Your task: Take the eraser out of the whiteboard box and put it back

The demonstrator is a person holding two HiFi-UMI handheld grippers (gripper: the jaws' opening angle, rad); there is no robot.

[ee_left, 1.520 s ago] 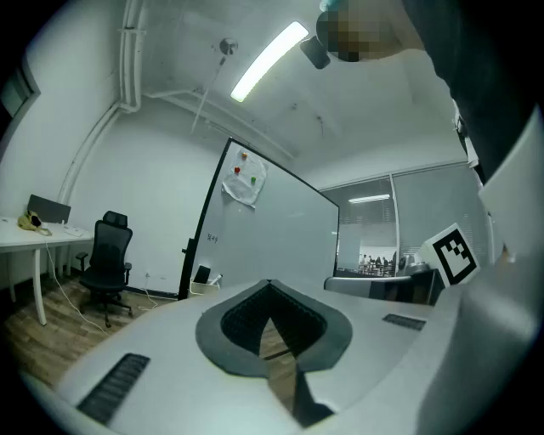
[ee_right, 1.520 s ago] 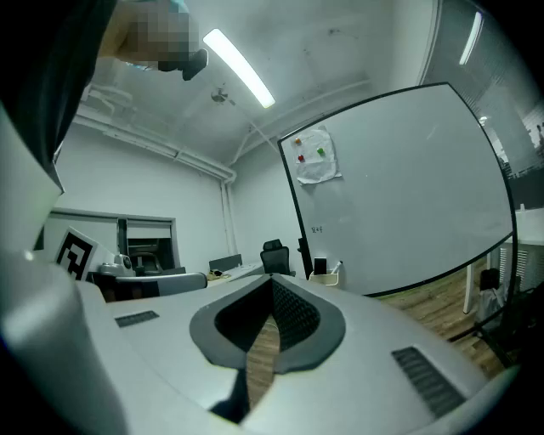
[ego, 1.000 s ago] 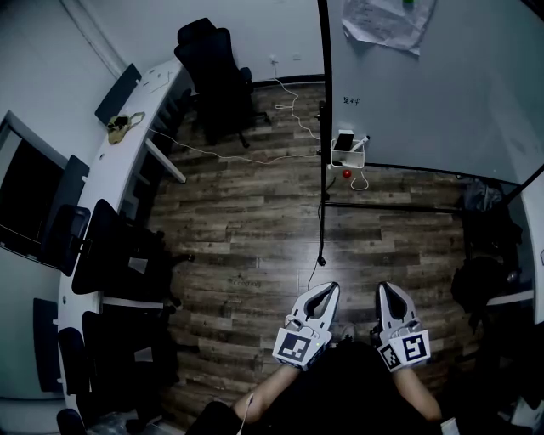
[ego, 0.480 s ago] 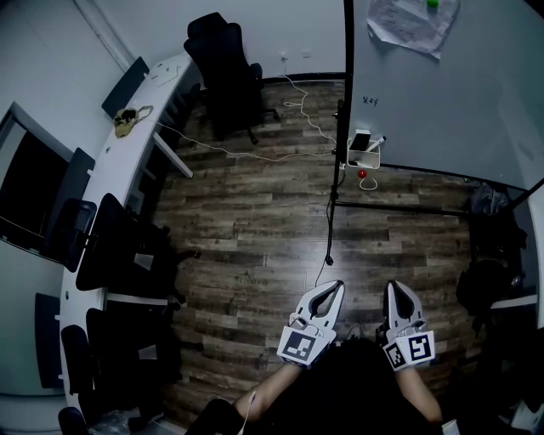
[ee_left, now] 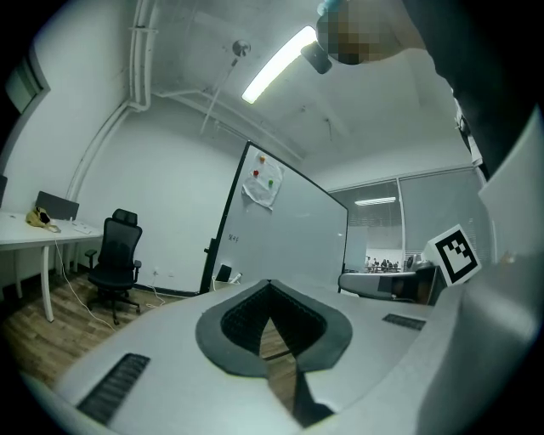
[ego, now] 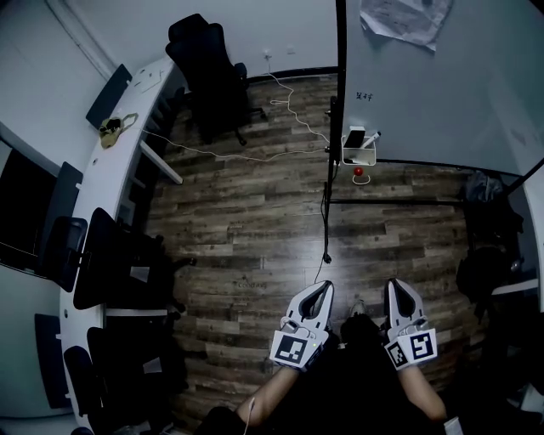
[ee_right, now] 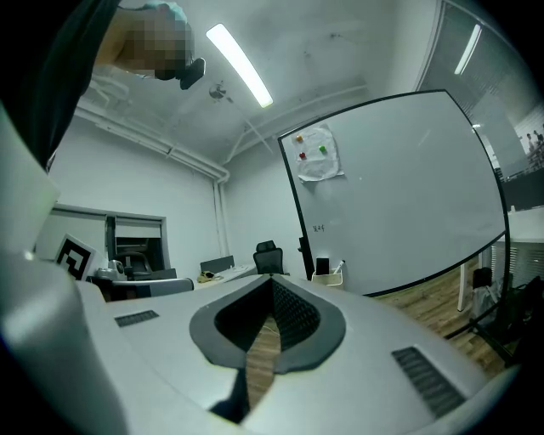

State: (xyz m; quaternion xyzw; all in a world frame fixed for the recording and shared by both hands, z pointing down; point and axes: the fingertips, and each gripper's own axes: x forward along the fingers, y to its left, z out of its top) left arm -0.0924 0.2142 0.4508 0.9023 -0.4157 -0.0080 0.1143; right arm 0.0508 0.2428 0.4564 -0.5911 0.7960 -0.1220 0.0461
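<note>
Left gripper (ego: 321, 287): in my left hand, low in the head view, pointing level toward the whiteboard (ego: 442, 93).
Left fingers: closed tip to tip, nothing between them; only floor shows through the gap behind the tips.
Right gripper (ego: 396, 285): in my right hand, just beside the left one, pointing the same way.
Right fingers: fully closed, tips meeting, holding nothing.
Eraser (ego: 352, 138): a dark block standing upright in the whiteboard box (ego: 359, 156), well apart from both grippers.
Whiteboard box: a small white container hanging at the lower left corner of the whiteboard, beside the board's dark frame post.
Marker (ego: 372, 136): leaning in the same box, to the right of the eraser.
Red item (ego: 358, 172): small and round, just below the box; I cannot tell what it is.
Paper (ego: 404, 17): a crumpled sheet fixed high on the whiteboard.
Floor (ego: 255, 212): dark wood planks, with a white cable trailing across them toward the board.
Office chair (ego: 208, 68): black, standing by the far wall.
Bench (ego: 110, 170): long, white and curved, along the left wall.
</note>
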